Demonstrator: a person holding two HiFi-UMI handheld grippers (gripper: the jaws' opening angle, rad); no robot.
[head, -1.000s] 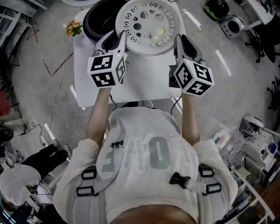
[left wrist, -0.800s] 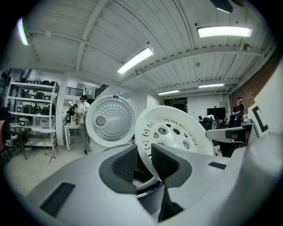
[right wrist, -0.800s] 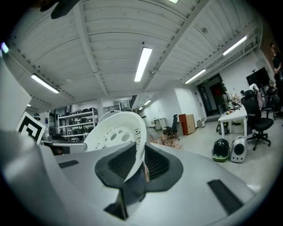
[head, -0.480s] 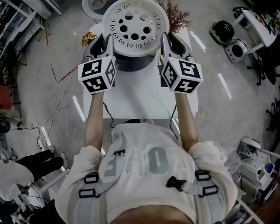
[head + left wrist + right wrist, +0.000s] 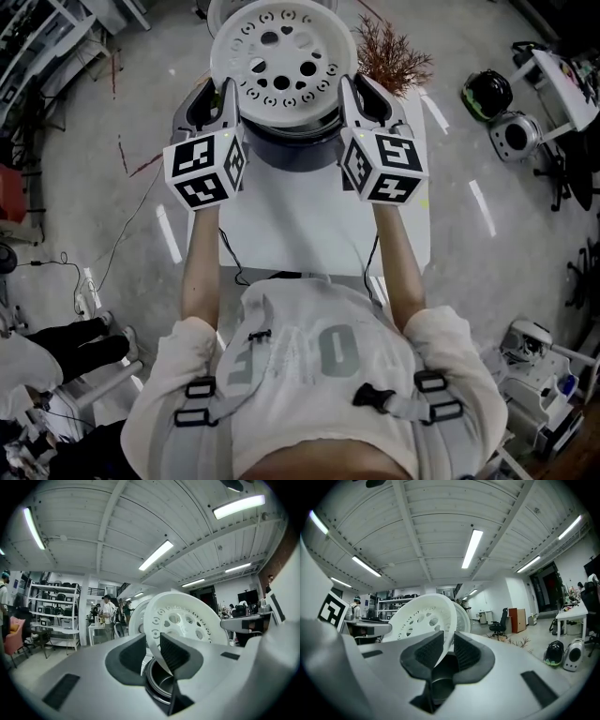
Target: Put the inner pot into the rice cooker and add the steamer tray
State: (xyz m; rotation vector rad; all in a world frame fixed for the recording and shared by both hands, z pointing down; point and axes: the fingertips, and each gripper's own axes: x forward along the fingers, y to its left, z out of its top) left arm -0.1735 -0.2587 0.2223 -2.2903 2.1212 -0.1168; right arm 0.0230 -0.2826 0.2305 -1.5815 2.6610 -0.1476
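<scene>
Over the rice cooker (image 5: 286, 150), at the table's (image 5: 309, 225) twelve o'clock end, hangs the steamer tray (image 5: 281, 56). The left gripper (image 5: 229, 98) clamps its rim at nine o'clock and the right gripper (image 5: 348, 96) at three o'clock. The inner pot (image 5: 158, 686) sits in the cooker.

The steamer tray (image 5: 281, 56) is matt plastic, the inner pot (image 5: 162, 683) glossy metal.

The scene holds one white round perforated plastic steamer tray (image 5: 281, 56), one dark round rice cooker (image 5: 295, 155), one shiny metal inner pot (image 5: 159, 684), one white tabletop (image 5: 309, 220) and one reddish-brown dried plant sprig (image 5: 392, 58). Two hand-held grippers are counted: the left hand-held gripper (image 5: 223, 101) and the right hand-held gripper (image 5: 354, 96).
</scene>
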